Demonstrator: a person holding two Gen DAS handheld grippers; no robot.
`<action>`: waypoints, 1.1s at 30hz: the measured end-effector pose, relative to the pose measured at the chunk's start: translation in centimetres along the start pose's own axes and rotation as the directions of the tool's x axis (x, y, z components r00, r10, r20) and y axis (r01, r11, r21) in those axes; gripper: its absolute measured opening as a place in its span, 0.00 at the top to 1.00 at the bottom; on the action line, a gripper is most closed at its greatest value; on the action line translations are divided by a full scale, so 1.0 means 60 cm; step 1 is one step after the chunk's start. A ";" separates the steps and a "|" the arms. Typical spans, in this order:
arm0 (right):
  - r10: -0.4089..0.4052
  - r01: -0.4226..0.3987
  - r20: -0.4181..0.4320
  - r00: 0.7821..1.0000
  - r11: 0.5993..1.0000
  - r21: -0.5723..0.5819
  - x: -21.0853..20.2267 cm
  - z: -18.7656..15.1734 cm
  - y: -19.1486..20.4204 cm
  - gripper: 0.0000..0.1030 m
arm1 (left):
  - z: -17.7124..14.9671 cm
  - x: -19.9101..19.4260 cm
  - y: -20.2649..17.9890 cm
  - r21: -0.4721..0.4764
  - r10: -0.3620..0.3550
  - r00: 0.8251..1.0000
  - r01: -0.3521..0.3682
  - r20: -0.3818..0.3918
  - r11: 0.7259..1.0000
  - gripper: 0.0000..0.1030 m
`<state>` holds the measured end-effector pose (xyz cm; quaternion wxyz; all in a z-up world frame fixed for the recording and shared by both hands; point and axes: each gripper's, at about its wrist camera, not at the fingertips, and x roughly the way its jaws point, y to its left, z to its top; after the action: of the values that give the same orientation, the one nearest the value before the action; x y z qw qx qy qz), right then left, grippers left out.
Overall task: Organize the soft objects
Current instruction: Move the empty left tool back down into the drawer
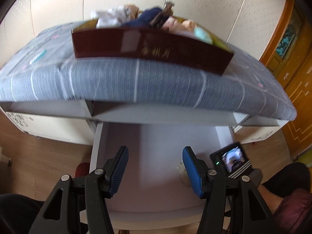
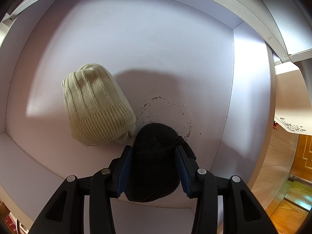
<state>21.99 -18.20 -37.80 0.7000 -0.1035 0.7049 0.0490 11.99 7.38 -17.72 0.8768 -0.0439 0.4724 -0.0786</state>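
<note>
Right gripper (image 2: 154, 168) clamped on black hat (image 2: 156, 161) inside white drawer (image 2: 136, 39), touching cream hat (image 2: 95, 105) beside it. Left gripper (image 1: 155, 170) apart, empty, above drawer; box (image 1: 152, 46) of soft items on bed (image 1: 117, 78).

blurred soft pile (image 1: 148, 17) in box (image 1: 152, 48)

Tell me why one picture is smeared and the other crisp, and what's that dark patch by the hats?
Left wrist view: motion blur smears the box and bed. Right wrist view: sharp; the patch on the drawer floor is a shadow behind the cream hat and black hat. Both bulge from fisheye.
</note>
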 end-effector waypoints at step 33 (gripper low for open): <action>0.219 -0.197 -0.029 0.975 0.922 0.335 0.000 0.015 -0.152 0.52 | -0.078 0.179 0.069 -0.121 0.025 0.926 -0.076 -0.376 0.990 0.43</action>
<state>24.81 -26.89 -37.14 0.6748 0.0888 0.7326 0.0008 14.32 9.52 -29.75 0.7675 -0.0743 0.6360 -0.0311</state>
